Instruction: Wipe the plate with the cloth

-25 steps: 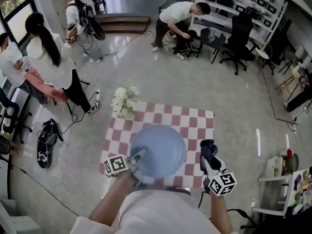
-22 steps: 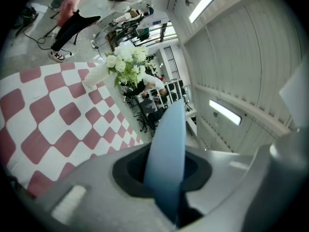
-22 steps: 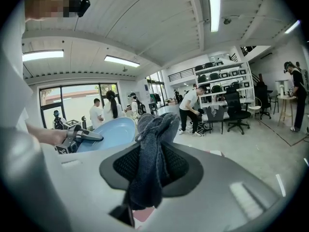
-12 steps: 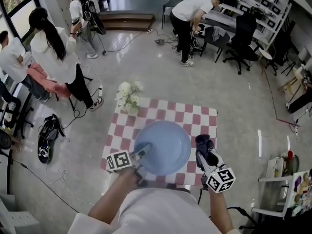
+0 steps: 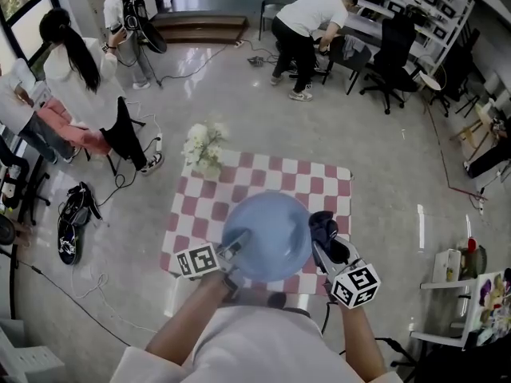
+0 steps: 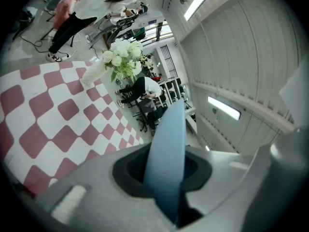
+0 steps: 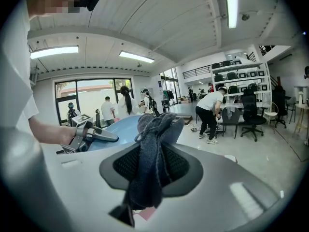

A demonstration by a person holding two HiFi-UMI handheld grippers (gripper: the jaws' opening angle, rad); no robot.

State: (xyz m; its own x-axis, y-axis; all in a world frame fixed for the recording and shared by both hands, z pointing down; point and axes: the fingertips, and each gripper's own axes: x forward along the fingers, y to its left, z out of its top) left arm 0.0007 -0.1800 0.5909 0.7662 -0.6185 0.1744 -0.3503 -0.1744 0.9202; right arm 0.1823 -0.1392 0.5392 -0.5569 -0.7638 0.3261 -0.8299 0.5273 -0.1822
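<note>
Currently left gripper (image 5: 237,246) clamped on blue plate (image 5: 271,230) rim; right gripper (image 5: 326,244) clamped on dark cloth (image 5: 321,223).

The person wears a white short-sleeved shirt (image 5: 255,337). The left gripper (image 5: 238,244) and right gripper (image 5: 327,244) have pale grey bodies with dark-lined hollows behind the jaws, and each bears a white cube (image 5: 197,260) with black square markers.

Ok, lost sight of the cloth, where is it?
Head view: the cloth is clamped in the right gripper, at the right edge of the plate.
</note>
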